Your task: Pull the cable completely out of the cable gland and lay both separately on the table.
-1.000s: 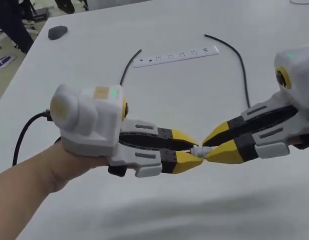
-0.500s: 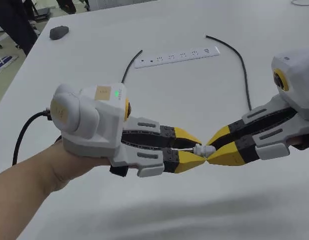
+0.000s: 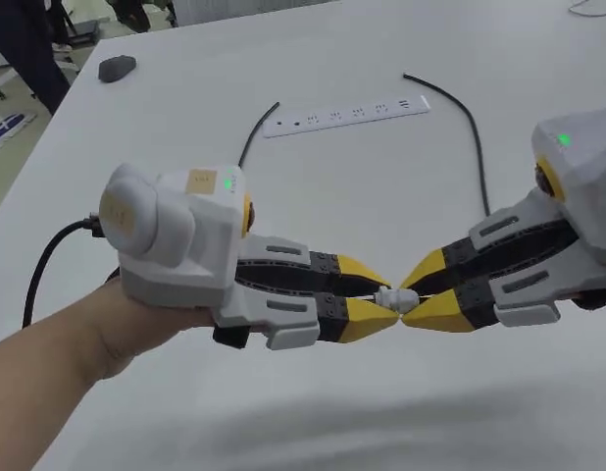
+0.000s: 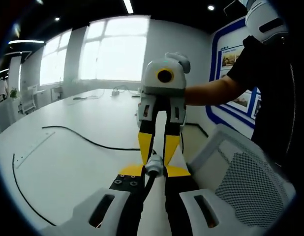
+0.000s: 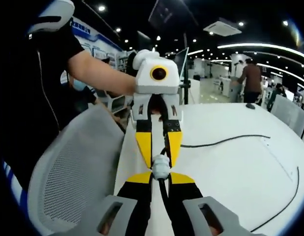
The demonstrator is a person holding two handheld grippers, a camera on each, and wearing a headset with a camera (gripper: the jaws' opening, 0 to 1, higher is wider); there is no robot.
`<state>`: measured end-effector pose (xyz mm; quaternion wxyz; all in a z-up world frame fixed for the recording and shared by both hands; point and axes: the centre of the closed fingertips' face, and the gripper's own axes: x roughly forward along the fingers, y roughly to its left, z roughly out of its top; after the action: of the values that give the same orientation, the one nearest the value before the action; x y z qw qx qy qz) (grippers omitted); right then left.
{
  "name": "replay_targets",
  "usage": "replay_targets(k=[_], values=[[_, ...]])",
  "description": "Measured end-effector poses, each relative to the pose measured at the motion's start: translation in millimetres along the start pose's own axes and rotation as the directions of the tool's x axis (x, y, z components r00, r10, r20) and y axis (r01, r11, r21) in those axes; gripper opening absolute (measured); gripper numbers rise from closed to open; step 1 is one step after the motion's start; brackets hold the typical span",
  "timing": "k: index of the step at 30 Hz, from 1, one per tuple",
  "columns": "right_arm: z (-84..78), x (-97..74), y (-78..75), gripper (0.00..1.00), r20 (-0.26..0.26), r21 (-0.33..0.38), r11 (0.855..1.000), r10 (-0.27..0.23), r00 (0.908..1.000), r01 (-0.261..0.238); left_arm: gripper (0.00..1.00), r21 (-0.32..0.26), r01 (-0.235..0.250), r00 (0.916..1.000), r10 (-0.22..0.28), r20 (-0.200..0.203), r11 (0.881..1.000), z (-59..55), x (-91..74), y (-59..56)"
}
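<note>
Shows gland (image 3: 392,297) mid-frame above table (image 3: 362,177), pinched by near-shut right gripper (image 3: 409,299), with cable (image 3: 362,292) clamped in near-shut left gripper (image 3: 384,297). Reveals slightly more gland between tips than a second ago, suggesting pull barely begun, cable not yet free. Lies lengthwise left to right across frame, cable side pointing left.

Smooth, faintly glossy white plastic shells clad the left hand-held gripper (image 3: 386,296) and the right hand-held gripper (image 3: 409,299); their jaws are matt black plastic with yellow tips. The small white cable gland (image 3: 396,297) looks like glossy plastic and the thin black cable (image 5: 163,189) rubber-sheathed. The white tabletop (image 3: 313,177) is smooth and matt, and the grey chair back (image 5: 68,167) is woven mesh.
</note>
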<state>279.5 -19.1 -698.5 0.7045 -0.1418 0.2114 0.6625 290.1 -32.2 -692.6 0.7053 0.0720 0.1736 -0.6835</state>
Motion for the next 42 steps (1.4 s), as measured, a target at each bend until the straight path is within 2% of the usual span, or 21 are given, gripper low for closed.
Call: replay_targets(k=[1,4,7,9,11,12,17,18,21,22,23,26,28,29,31,32,33,34,37,42], values=[[0.0,-1.0,-0.8,0.07,0.005,0.031,1.000,0.001,1.0000,-0.001,0.14,0.053,-0.005,1.0000,0.005,0.004,0.999,1.8,0.6,0.9],[-0.5,-4.6,-1.7,0.08,0.014,0.146,0.989,0.027,0.9995,-0.029,0.14,0.077,-0.004,1.0000,0.004,0.005,0.997,2.8,2.4,-1.4],[-0.7,-5.7,-4.4,0.08,0.023,0.166,0.985,0.033,0.9992,-0.037,0.14,0.078,-0.005,0.9999,0.004,0.012,0.997,4.6,3.0,-1.0],[-0.7,-5.8,-4.4,0.08,0.030,0.174,0.984,0.039,0.9988,-0.043,0.14,0.103,-0.003,1.0000,0.002,0.006,0.995,4.8,3.4,-1.0],[1.9,-5.7,-5.6,0.08,0.055,0.209,0.977,0.042,0.9976,-0.053,0.14,0.113,-0.008,1.0000,0.008,0.003,0.994,5.2,4.6,-0.7],[0.4,-6.2,-5.2,0.08,0.051,0.232,0.971,0.051,0.9974,-0.062,0.14,0.134,-0.005,1.0000,0.005,-0.001,0.991,4.8,4.3,-1.6],[1.3,-6.8,-7.6,0.08,0.064,0.248,0.966,0.054,0.9965,-0.069,0.14,0.122,-0.010,0.9999,0.010,-0.002,0.992,5.8,3.9,-0.1],[2.3,-6.6,-8.3,0.08,0.067,0.220,0.974,0.044,0.9968,-0.058,0.14,0.117,-0.012,0.9999,0.013,-0.002,0.993,6.1,3.4,0.8],[2.6,-6.1,-9.1,0.07,0.066,0.182,0.982,0.038,0.9971,-0.050,0.14,0.095,-0.014,0.9999,0.015,-0.003,0.995,5.9,2.7,1.8],[-0.5,-6.8,-9.7,0.06,0.048,0.162,0.986,0.031,0.9984,-0.039,0.14,0.079,-0.010,0.9999,0.011,-0.005,0.997,6.0,3.1,1.9],[-0.5,-5.3,-11.2,0.06,0.038,0.095,0.995,0.026,0.9989,-0.030,0.14,-0.005,-0.020,0.9997,0.019,-0.013,1.000,3.4,3.3,2.4],[-3.1,-3.7,-9.6,0.06,0.004,0.071,0.997,0.028,0.9996,-0.028,0.14,0.006,-0.014,0.9997,0.014,-0.018,1.000,0.3,4.8,2.4],[-2.2,-3.6,-12.1,0.06,0.006,-0.004,1.000,0.008,1.0000,-0.008,0.14,-0.028,-0.019,0.9997,0.019,-0.014,0.999,-0.3,4.6,4.1],[-1.0,-4.4,-12.9,0.06,0.013,-0.043,0.999,-0.008,0.9999,0.008,0.14,-0.036,-0.022,0.9997,0.021,-0.008,0.999,0.7,4.0,5.5],[2.8,-6.2,-15.6,0.06,0.029,-0.140,0.989,-0.037,0.9989,0.041,0.14,-0.112,-0.023,0.9996,0.025,0.012,0.993,4.0,2.8,8.1],[4.2,-6.9,-16.2,0.06,0.034,-0.166,0.985,-0.047,0.9983,0.052,0.14,-0.123,-0.022,0.9995,0.024,0.019,0.992,5.3,2.0,9.3],[6.6,-7.9,-15.5,0.06,0.039,-0.234,0.970,-0.051,0.9980,0.058,0.14,-0.131,-0.016,0.9994,0.020,0.029,0.991,6.9,1.0,10.1],[7.1,-8.6,-15.6,0.06,0.039,-0.261,0.963,-0.060,0.9974,0.068,0.14,-0.139,-0.017,0.9993,0.021,0.032,0.990,7.6,0.6,10.8],[7.6,-9.1,-13.3,0.07,0.039,-0.292,0.954,-0.057,0.9976,0.066,0.14,-0.164,-0.009,0.9993,0.015,0.035,0.986,8.9,0.7,9.2],[5.9,-9.0,-13.8,0.07,0.029,-0.311,0.948,-0.052,0.9982,0.059,0.14,-0.154,-0.007,0.9995,0.012,0.030,0.988,8.2,1.0,7.4]])
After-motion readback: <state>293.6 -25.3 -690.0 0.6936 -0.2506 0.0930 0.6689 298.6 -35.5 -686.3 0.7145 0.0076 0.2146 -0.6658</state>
